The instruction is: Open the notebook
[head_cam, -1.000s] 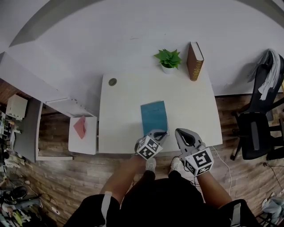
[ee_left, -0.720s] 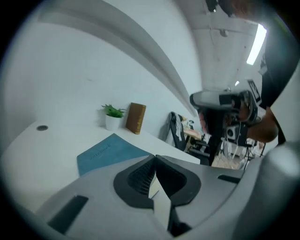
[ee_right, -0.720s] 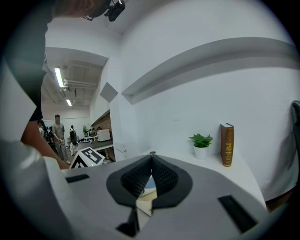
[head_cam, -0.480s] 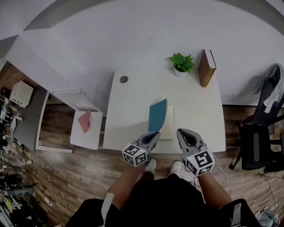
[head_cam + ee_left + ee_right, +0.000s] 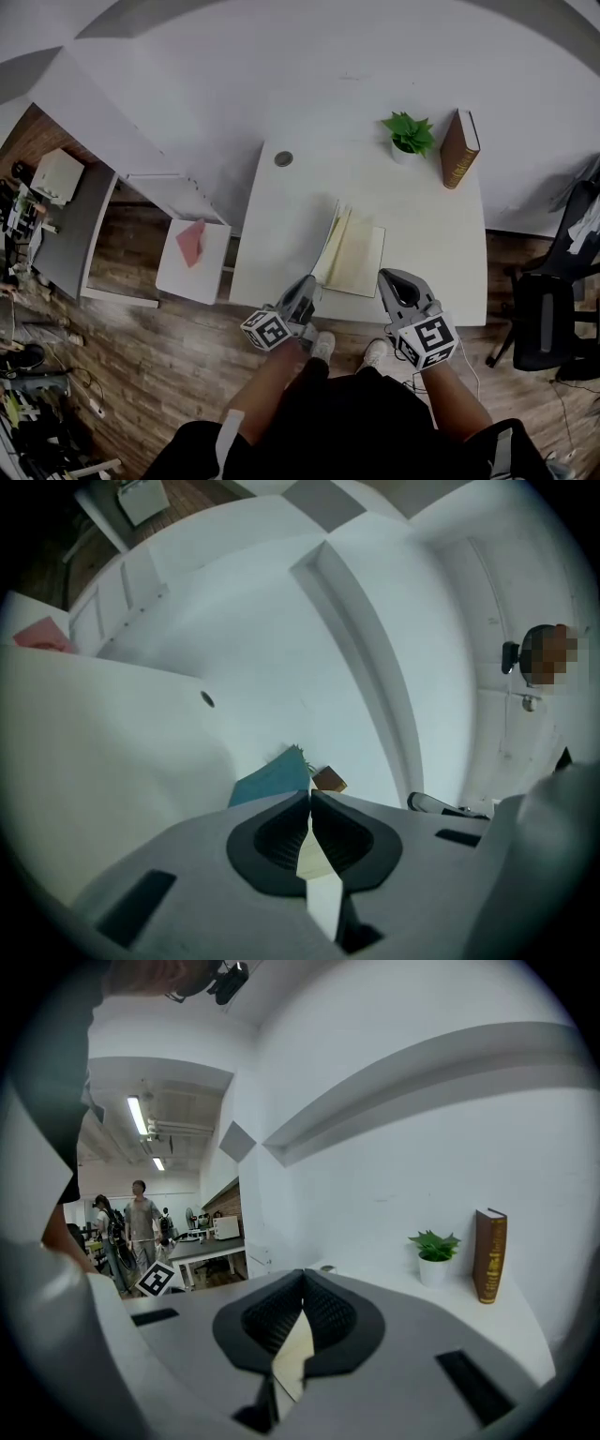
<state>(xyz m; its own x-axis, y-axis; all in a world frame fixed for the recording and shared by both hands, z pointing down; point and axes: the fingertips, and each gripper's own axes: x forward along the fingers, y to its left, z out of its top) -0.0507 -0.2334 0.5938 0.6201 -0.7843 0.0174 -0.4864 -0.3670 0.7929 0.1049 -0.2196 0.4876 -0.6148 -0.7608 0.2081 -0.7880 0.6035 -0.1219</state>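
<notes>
The notebook (image 5: 359, 255) lies on the white table (image 5: 431, 244) with its cream pages showing. Its teal cover (image 5: 328, 239) stands almost on edge along the left side. My left gripper (image 5: 307, 286) is shut on the cover's near corner. In the left gripper view the jaws (image 5: 310, 797) meet and the teal cover (image 5: 267, 785) rises just beyond the tips. My right gripper (image 5: 392, 279) is shut with nothing in it, by the notebook's near right corner. In the right gripper view its tips (image 5: 302, 1274) are together.
A potted plant (image 5: 410, 134) and an upright brown book (image 5: 459, 148) stand at the table's far right. A small round disc (image 5: 283, 159) sits at the far left. A low white cabinet with a red item (image 5: 192, 242) is left of the table, an office chair (image 5: 553, 319) to the right.
The cover was flat a second ago. The left gripper has swung it up and to the left, rolling as it went, so the cream pages are uncovered. The right gripper shifted only slightly.
</notes>
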